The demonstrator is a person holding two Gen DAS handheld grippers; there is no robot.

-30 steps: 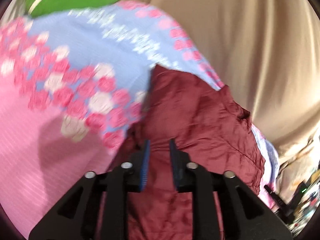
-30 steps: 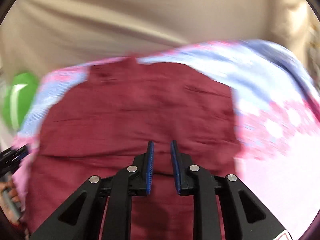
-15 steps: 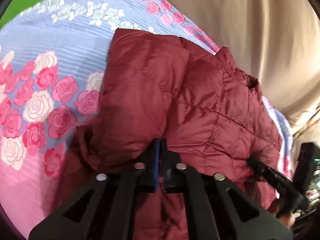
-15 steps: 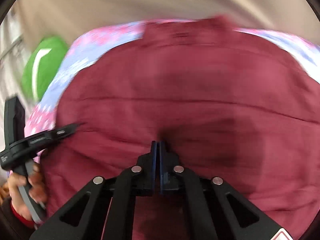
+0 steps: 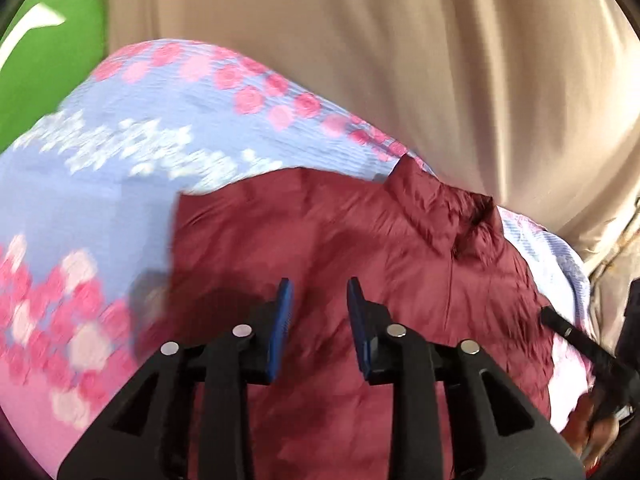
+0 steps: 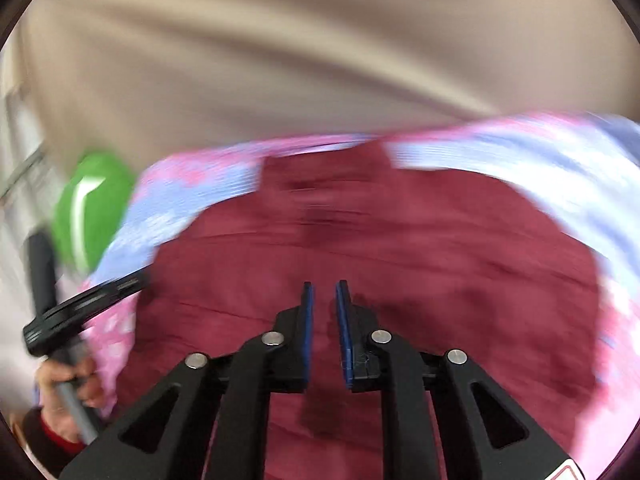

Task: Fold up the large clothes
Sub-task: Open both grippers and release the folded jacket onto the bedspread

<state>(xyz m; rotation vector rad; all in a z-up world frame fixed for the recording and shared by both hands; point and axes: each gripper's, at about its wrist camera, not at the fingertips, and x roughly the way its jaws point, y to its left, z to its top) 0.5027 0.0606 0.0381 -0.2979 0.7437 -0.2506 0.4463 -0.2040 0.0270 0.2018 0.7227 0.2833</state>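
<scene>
Jacket lies folded on floral sheet

Your left gripper (image 5: 316, 300) and right gripper (image 6: 325, 300) hang above the maroon jacket (image 5: 360, 264), jaws just reopened and parted, nothing between them. It rests on the pink-and-blue floral sheet (image 5: 132, 184), collar toward the beige curtain (image 5: 360, 60).

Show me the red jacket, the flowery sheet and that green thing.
maroon puffer jacket (image 5: 360, 248): left wrist view, quilted back panel.
floral bedsheet (image 5: 120, 184): left wrist view, blue band.
green object (image 6: 94, 208): right wrist view, its middle.
</scene>
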